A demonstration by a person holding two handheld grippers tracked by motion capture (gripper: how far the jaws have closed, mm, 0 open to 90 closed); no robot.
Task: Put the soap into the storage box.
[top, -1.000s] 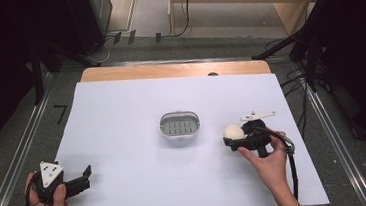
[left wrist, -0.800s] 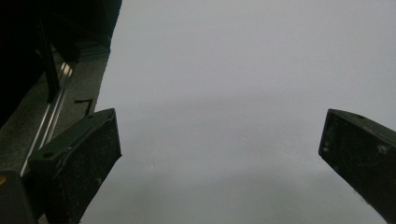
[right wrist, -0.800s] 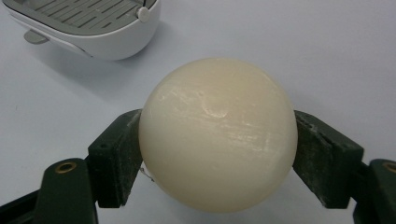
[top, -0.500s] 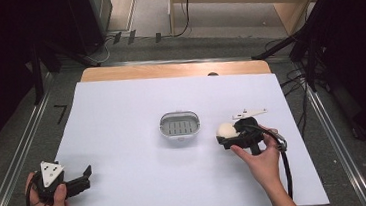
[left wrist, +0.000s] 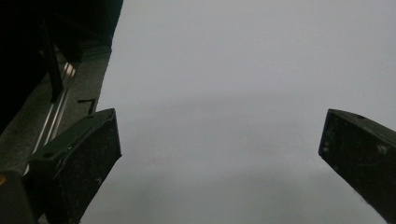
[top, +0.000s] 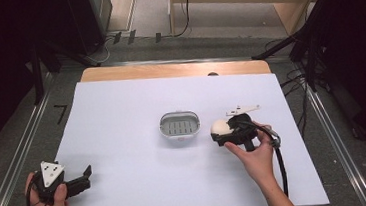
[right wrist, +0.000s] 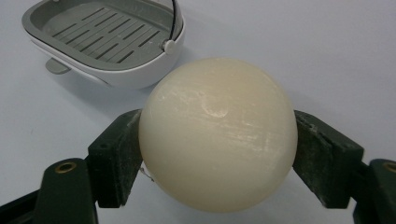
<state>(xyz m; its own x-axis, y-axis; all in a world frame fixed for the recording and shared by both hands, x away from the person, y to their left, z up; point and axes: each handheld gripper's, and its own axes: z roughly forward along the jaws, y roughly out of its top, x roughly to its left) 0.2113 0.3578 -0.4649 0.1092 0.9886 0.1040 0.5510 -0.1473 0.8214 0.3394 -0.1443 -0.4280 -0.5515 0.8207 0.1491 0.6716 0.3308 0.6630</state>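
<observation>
Right gripper (top: 222,131) fingers pinching cream ball (right wrist: 217,140), just right of grey soap dish (top: 180,126). Left gripper (top: 80,181) fingers spread, near-left on white surface (top: 121,113).

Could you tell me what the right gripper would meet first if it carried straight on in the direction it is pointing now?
Probably the soap dish. The right gripper, shut on the cream ball, points toward it, and only bare white table shows between them. The exact gap is hard to judge.
</observation>
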